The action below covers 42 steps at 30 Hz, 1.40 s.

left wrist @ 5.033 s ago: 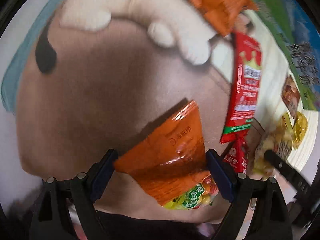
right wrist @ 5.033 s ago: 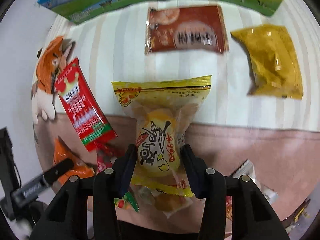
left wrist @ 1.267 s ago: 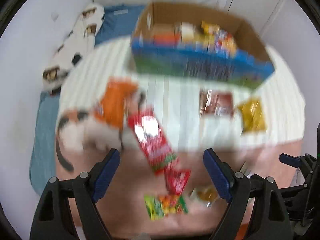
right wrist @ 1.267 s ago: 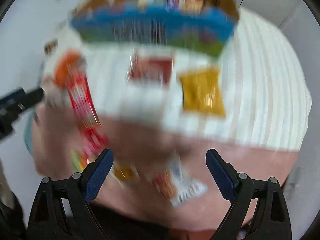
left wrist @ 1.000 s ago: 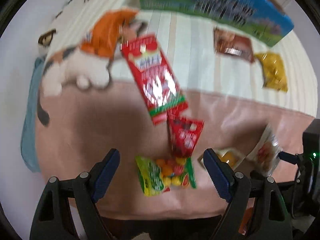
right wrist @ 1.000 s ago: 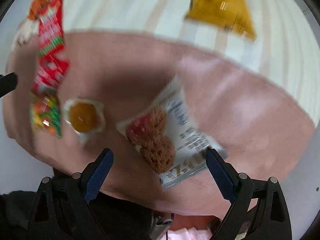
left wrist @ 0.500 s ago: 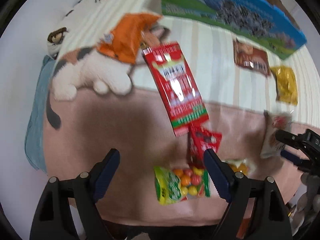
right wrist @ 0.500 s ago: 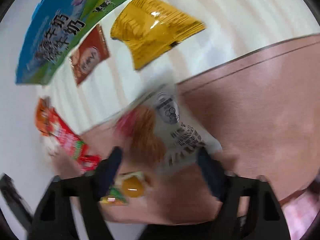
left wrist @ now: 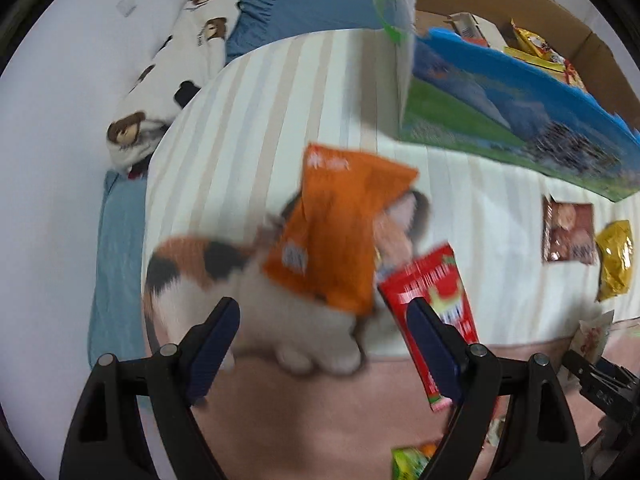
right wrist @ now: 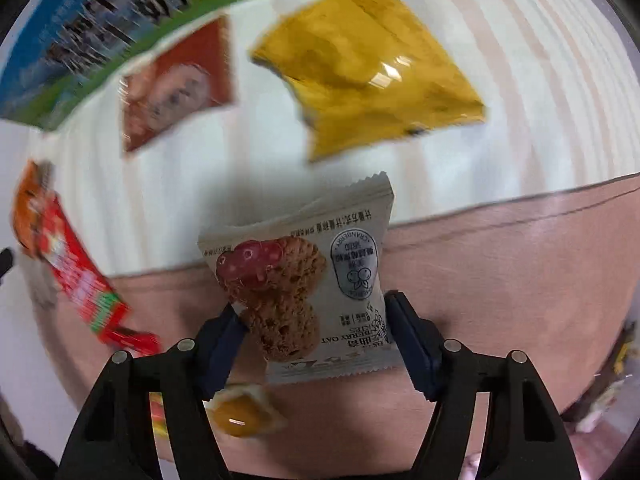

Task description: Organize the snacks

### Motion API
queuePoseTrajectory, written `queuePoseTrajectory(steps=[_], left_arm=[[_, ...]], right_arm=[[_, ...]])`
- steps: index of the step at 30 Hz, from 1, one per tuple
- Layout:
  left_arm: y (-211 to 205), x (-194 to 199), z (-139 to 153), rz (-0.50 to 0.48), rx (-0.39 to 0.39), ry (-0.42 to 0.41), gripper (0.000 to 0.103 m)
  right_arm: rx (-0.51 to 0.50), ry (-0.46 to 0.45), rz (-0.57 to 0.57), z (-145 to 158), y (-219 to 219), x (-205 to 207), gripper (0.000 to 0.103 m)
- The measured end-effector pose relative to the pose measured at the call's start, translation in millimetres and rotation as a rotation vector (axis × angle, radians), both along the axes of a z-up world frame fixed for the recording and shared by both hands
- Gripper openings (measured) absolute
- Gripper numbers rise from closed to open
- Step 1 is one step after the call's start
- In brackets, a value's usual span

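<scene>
Pinching the cookie pack (right wrist: 296, 272) in the right claw (right wrist: 312, 324), with jaws just closing in and pads now pressed on both side edges. Seems lifted off the pink blanket (right wrist: 500, 280). Squeeze softly, to avoid cracking the cookies. Carry level, past the yellow bag (right wrist: 372, 64), over to the big box (right wrist: 100, 32). Let go only when low inside. With the left claw (left wrist: 324, 328) wide open and empty, hover over the orange pack (left wrist: 340, 232), then go down around its sides.
</scene>
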<state>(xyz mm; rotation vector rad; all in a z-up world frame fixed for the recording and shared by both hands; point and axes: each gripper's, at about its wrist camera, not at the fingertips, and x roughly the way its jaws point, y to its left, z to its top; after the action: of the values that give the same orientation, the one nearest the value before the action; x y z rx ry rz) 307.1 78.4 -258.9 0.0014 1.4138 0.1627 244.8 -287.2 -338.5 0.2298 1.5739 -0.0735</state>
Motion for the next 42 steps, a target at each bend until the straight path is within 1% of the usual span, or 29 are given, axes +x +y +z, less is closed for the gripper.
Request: queuePoseTrajectory(steps=[4, 5, 8, 9, 11, 13, 14, 15, 16, 17, 18, 19, 20, 22, 23, 25, 29, 33, 35, 39, 42], left_arm=[[8.7, 24.2, -13.3, -0.057, 0.006, 0.027, 0.085], [9.1, 29.3, -16.4, -0.074, -0.004, 0.037, 0.085], [12.1, 48.0, -36.2, -0.119, -0.024, 0.106, 0.085], [12.8, 52.6, -44.2, -0.133, -0.030, 0.130, 0.085], [17.0, 60.7, -58.2, -0.144, -0.047, 0.160, 0.085], [22.0, 64.7, -64.6, -0.131, -0.088, 0.151, 0.085], [23.2, 66.2, -63.5, -0.126, -0.097, 0.139, 0.081], [25.9, 65.9, -61.8, -0.119, -0.107, 0.124, 0.071], [29.1, 63.8, -59.0, -0.106, -0.122, 0.110, 0.066], [31.2, 61.2, -57.1, -0.094, -0.131, 0.104, 0.057], [34.3, 57.5, -55.1, -0.079, -0.140, 0.097, 0.052], [38.5, 50.8, -52.8, -0.058, -0.155, 0.086, 0.052], [41.9, 42.8, -51.6, -0.037, -0.160, 0.084, 0.052], [48.6, 33.0, -52.8, -0.004, -0.161, 0.078, 0.051], [50.0, 22.1, -51.5, 0.011, -0.167, 0.072, 0.051], [53.7, 3.9, -52.2, 0.037, -0.149, 0.071, 0.051], [58.3, -36.2, -55.2, 0.071, -0.140, 0.065, 0.051], [47.9, -59.2, -63.1, 0.072, -0.106, 0.063, 0.051], [47.6, -59.4, -66.4, 0.075, -0.092, 0.055, 0.052], [43.1, -60.2, -68.0, 0.100, -0.086, 0.051, 0.052], [48.6, -63.9, -69.9, 0.115, -0.085, 0.050, 0.051]], right_arm=[[0.067, -0.011, -0.011, 6.1, 22.4, 19.0, 0.072], [0.077, -0.008, -0.011, 6.1, 27.3, 24.2, 0.072], [0.106, 0.004, -0.021, 5.3, 35.9, 36.2, 0.073], [0.112, 0.032, -0.015, 4.1, 38.1, 39.0, 0.073], [0.112, 0.051, -0.011, -2.9, 44.2, 48.0, 0.077], [0.114, 0.055, -0.013, -4.7, 47.5, 51.0, 0.078], [0.118, 0.056, -0.017, -9.8, 44.0, 59.5, 0.078], [0.121, 0.056, -0.023, -9.3, 41.3, 59.7, 0.078], [0.124, 0.054, -0.029, -9.1, 39.2, 60.5, 0.078], [0.124, 0.053, -0.033, -8.7, 35.1, 60.8, 0.078], [0.121, 0.051, -0.034, -7.6, 32.3, 62.4, 0.078], [0.114, 0.047, -0.032, -6.4, 25.0, 59.5, 0.077], [0.101, 0.038, -0.030, -5.7, 27.0, 57.1, 0.073], [0.064, 0.025, -0.014, -10.3, 51.0, 47.5, 0.071], [0.057, 0.015, -0.008, -9.4, 55.7, 41.4, 0.070], [0.044, 0.017, 0.004, -6.7, 59.5, 30.7, 0.070], [0.044, 0.039, 0.011, -5.6, 65.1, 10.4, 0.070], [0.049, 0.068, 0.023, -10.6, 69.6, -1.2, 0.071], [0.042, 0.083, 0.029, -17.0, 73.1, -1.3, 0.072], [0.029, 0.082, 0.050, -26.3, 78.4, -1.0, 0.073], [0.030, 0.077, 0.057, -35.6, 84.2, -1.8, 0.073]])
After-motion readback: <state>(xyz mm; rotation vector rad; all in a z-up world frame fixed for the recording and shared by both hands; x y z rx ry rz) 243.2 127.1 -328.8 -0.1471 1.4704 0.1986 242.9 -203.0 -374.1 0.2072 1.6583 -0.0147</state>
